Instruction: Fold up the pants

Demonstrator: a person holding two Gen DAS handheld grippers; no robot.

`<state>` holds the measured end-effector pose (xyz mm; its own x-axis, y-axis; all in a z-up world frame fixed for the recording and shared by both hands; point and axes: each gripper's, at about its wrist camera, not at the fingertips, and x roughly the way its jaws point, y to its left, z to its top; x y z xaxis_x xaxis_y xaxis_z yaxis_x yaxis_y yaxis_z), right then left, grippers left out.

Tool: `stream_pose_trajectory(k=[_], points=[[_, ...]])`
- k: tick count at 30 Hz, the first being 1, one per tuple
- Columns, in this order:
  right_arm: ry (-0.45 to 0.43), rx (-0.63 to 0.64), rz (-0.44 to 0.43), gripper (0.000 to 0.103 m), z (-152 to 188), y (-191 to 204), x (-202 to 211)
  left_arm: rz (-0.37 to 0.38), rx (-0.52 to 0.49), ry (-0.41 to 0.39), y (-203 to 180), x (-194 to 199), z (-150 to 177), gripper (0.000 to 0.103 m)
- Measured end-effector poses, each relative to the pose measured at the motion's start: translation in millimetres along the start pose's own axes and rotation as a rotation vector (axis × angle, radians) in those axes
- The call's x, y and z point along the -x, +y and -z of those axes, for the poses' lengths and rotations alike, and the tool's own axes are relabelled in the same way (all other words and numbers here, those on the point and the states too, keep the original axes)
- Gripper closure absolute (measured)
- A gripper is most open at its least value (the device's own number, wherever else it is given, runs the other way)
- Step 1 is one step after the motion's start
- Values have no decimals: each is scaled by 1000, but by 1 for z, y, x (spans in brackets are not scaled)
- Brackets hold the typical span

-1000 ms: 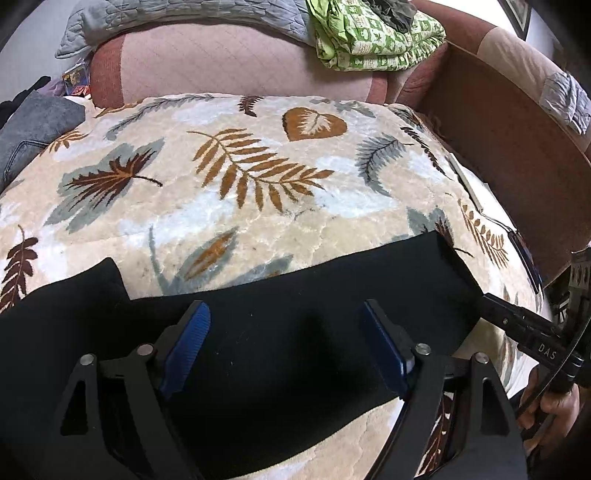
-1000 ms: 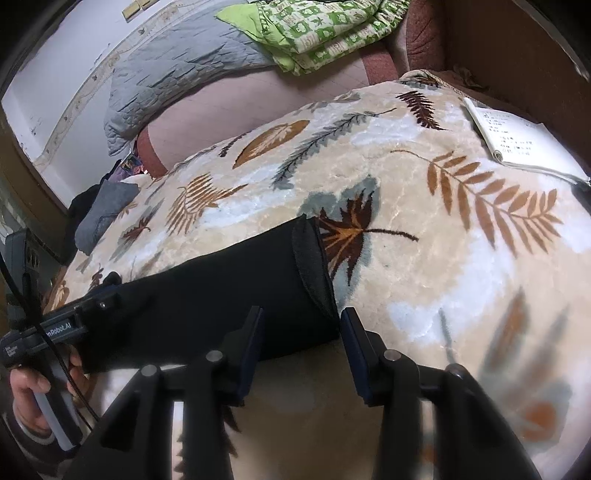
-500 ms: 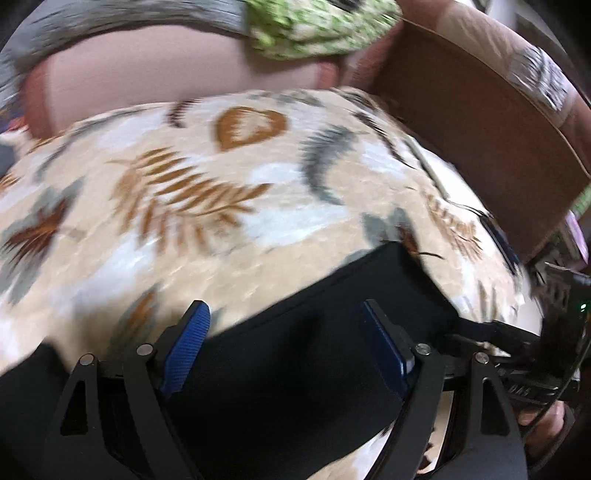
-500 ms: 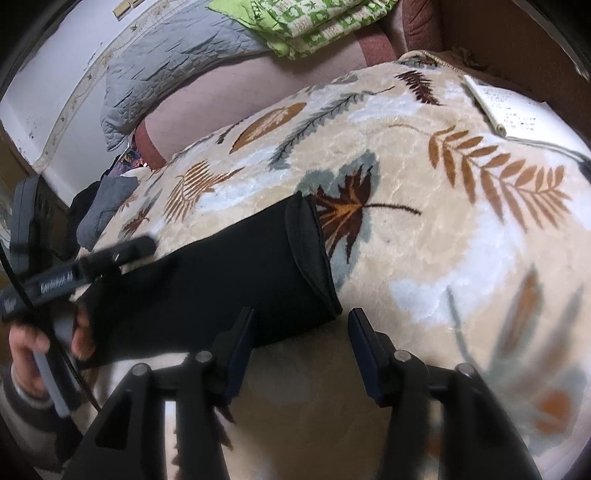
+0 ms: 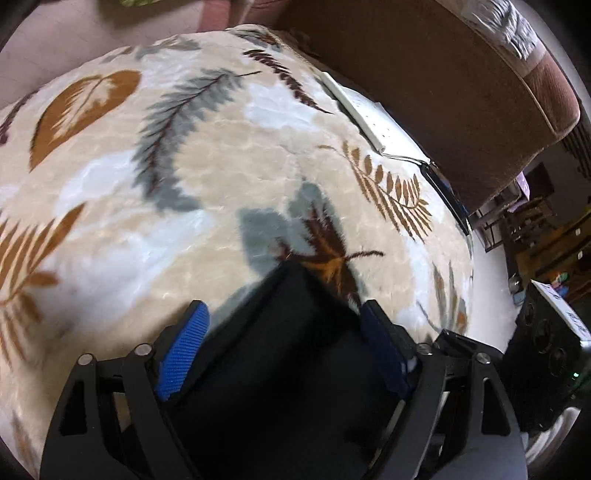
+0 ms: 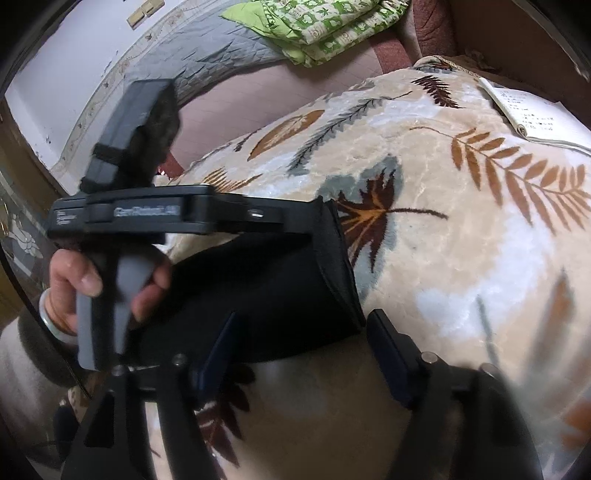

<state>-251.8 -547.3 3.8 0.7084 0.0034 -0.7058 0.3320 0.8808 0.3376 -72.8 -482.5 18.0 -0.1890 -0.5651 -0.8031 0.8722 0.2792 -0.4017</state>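
A leaf-patterned blanket point(image 6: 461, 229) is spread out; an open notebook point(image 6: 532, 114) is laid near its edge, and green bedding point(image 6: 325, 26) is piled behind.

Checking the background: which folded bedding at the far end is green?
The patterned quilt on top; the padded cover beside it is plain grey.

Matt black cloth pants point(image 5: 295, 354) lie on a plush, faintly shiny leaf-print blanket point(image 5: 229, 177) beside a paper notebook point(image 6: 535, 114).

Pants point(image 5: 288, 369) partly behind tongs; notebook point(image 6: 535, 114) writing illegible
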Motion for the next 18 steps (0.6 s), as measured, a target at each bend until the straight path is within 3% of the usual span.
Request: stream_pose_trajectory(k=[5, 6, 7, 8, 9, 12, 18], points=[[-11, -1, -5, 33, -5, 1, -8, -19, -72, 2, -10, -12, -3, 18], [-9, -1, -1, 46, -7, 1, -10, -34, -92, 5, -12, -15, -4, 29], [-4, -3, 1, 68, -9, 1, -12, -55, -118, 6, -15, -17, -4, 37], [15, -21, -21, 80, -10, -1, -15, -68, -129, 6, -15, -17, -4, 51], [27, -48, -47, 86, -11, -3, -18, -63, -125, 2, -14, -17, -4, 68], [3, -25, -48, 90, -15, 4, -13, -9, -87, -7, -7, -13, -6, 86], [-91, 63, -69, 90, -24, 35, 16, 15, -87, -108, -15, 34, -4, 89]])
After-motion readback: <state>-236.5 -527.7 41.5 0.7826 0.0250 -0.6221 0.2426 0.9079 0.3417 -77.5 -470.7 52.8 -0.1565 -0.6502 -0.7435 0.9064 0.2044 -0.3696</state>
